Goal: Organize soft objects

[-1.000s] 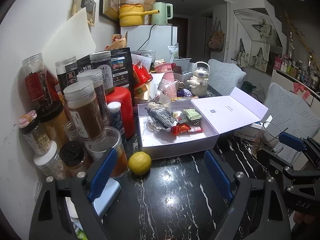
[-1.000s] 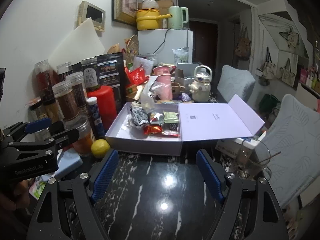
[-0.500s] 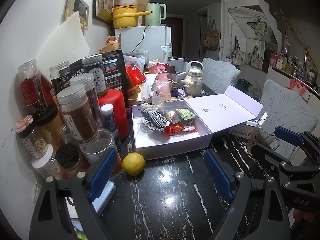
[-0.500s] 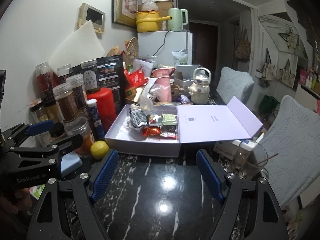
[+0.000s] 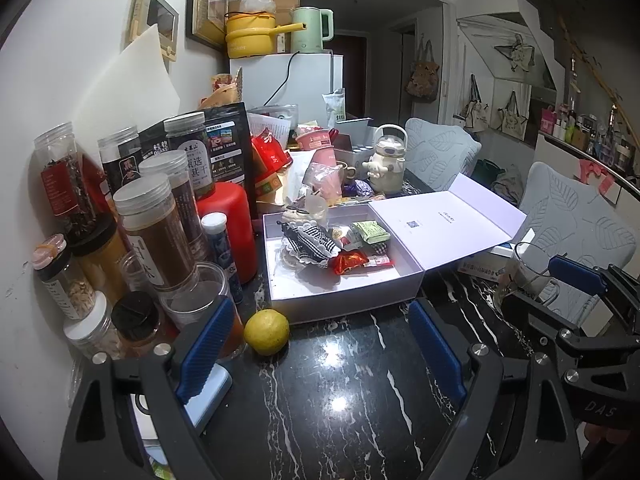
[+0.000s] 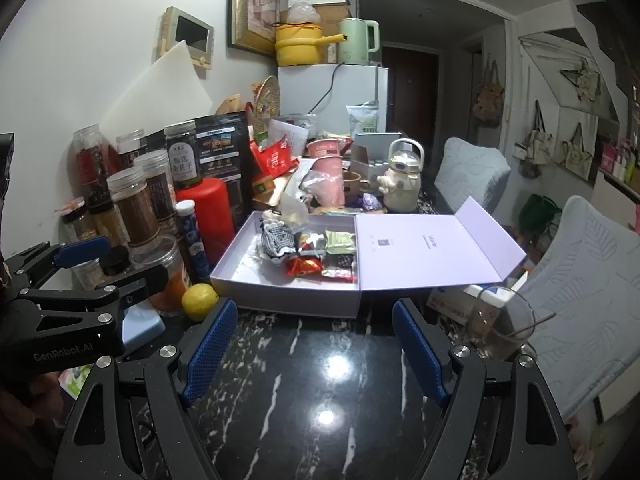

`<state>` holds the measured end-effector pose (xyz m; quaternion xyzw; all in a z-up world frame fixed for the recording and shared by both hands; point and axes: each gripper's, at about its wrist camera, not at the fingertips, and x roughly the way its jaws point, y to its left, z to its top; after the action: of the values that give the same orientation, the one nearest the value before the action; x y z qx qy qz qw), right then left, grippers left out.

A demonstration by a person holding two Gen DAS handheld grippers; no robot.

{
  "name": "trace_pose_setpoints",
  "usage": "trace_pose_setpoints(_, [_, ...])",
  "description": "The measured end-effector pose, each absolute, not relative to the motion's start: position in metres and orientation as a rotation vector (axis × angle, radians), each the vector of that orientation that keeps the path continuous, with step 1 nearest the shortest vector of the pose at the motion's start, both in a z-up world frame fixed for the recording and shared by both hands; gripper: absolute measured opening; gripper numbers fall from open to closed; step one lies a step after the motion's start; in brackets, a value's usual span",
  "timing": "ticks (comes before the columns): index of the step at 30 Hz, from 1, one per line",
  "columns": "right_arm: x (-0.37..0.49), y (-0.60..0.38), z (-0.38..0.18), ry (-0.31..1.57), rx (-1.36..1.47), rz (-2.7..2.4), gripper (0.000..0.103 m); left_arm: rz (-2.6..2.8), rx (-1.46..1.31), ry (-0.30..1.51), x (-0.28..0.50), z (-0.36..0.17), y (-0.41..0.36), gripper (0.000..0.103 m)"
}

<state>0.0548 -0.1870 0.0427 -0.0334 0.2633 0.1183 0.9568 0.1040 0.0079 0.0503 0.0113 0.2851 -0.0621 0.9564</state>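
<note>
- Nearest the cameras, over the black marble-patterned table [image 5: 320,408], the left gripper [image 5: 320,344] has its blue-padded jaws spread wide with nothing between them; only bare tabletop shows in the gap.
- Beside it, the right gripper [image 6: 316,344] also stands with jaws spread and empty, above the glossy table [image 6: 320,420].
- Each gripper shows in the other's view: the right one at the right edge of the left view, the left one at the left edge of the right view.
- Just past the left gripper's tips, a yellow lemon [image 5: 266,332] sits on the table, close to the front left corner of the box.
- Beyond that, an open lilac box [image 5: 340,300] lies with its lid [image 5: 444,228] folded out to the right.
- Inside the box, toward the back, the soft things are piled: a black-and-white striped cloth item [image 5: 308,242], a red packet [image 5: 349,261] and a green packet [image 5: 370,232].
- Right of the box, a clear glass [image 6: 500,328] with a stick in it stands near the table edge.
- Left of the box, clear jars [image 5: 148,232] and a red canister [image 5: 228,224] crowd against the wall.
- Farther back, a cream teapot [image 5: 386,168] stands amid clutter, and behind it a white fridge [image 5: 296,84] carries a yellow pot [image 5: 252,36] and a green kettle [image 5: 310,30].
</note>
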Motion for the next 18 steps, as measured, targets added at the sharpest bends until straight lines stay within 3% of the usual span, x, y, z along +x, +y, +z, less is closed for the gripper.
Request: trace_pose_setpoints(18, [0.0573,-0.1902,0.0397,0.54,-0.069,0.235,0.081,-0.133,0.03,0.585,0.1092,0.0494,0.003,0.09])
